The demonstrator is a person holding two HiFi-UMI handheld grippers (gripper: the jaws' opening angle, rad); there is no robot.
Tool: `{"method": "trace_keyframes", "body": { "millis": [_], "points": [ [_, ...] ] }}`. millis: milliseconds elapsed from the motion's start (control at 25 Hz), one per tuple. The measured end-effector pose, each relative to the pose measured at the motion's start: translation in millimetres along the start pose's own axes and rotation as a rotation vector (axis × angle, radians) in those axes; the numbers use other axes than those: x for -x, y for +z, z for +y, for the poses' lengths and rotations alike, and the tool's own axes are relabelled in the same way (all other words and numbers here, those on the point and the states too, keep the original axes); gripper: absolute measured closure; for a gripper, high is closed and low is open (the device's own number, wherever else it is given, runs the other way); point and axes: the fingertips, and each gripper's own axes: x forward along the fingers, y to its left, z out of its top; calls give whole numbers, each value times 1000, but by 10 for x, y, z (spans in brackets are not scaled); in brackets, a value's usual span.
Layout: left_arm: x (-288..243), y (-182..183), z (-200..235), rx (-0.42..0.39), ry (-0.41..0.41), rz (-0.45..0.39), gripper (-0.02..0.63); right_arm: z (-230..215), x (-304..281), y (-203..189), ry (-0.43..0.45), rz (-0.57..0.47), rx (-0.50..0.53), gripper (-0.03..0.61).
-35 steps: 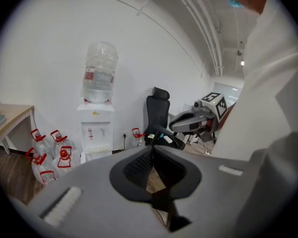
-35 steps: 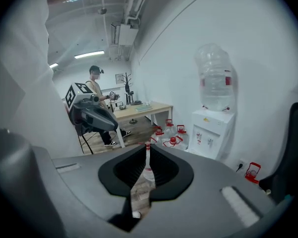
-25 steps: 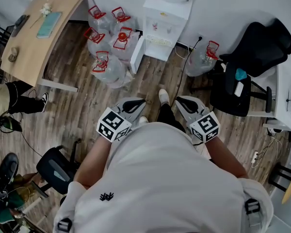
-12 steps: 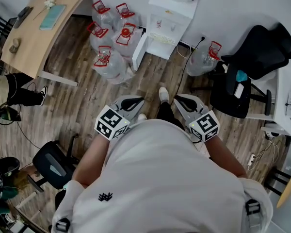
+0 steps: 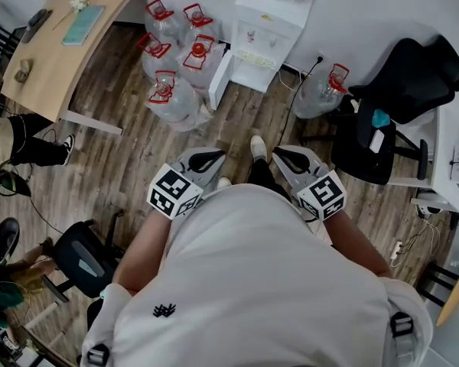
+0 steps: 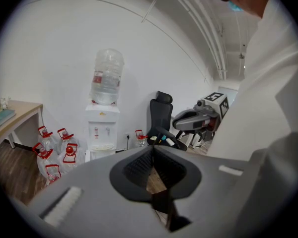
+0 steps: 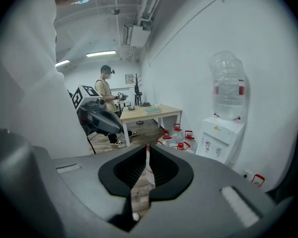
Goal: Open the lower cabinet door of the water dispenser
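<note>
- Wood floor (image 5: 138, 151) runs from the person's feet to a white wall (image 5: 367, 14) at its far edge. Everything the task needs stands along that edge.
- Left gripper (image 5: 213, 157) is held low in front of the body. Its jaws are together at the tips with nothing between them.
- Right gripper (image 5: 280, 153) is level with it, just across the person's shoe. Its jaws are also drawn together and empty.
- Both grippers angle slightly inward, so neither points squarely at the target.
- Water dispenser (image 5: 266, 29) stands ahead of both grippers and well apart from them, its back against the wall.
- Lower cabinet door (image 5: 247, 82) is the upright front panel under the drip tray, facing the person. Its long axis looks vertical.
- I cannot tell whether the white slab at the cabinet's left side is the door ajar.
- The right gripper looks slightly nearer and more in line, though the difference is small. A step forward seems needed before either can reach.
- Water jugs (image 5: 172, 67) crowd the floor just left of the cabinet, and one jug (image 5: 321, 90) sits to its right.
</note>
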Motion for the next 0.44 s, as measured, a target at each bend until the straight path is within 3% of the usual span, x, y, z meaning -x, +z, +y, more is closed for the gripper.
{"method": "trace_keyframes", "body": {
  "millis": [440],
  "points": [
    [113, -20, 62, 2, 16, -10, 555, 20, -50, 42, -10, 3, 14, 560]
  ]
}}
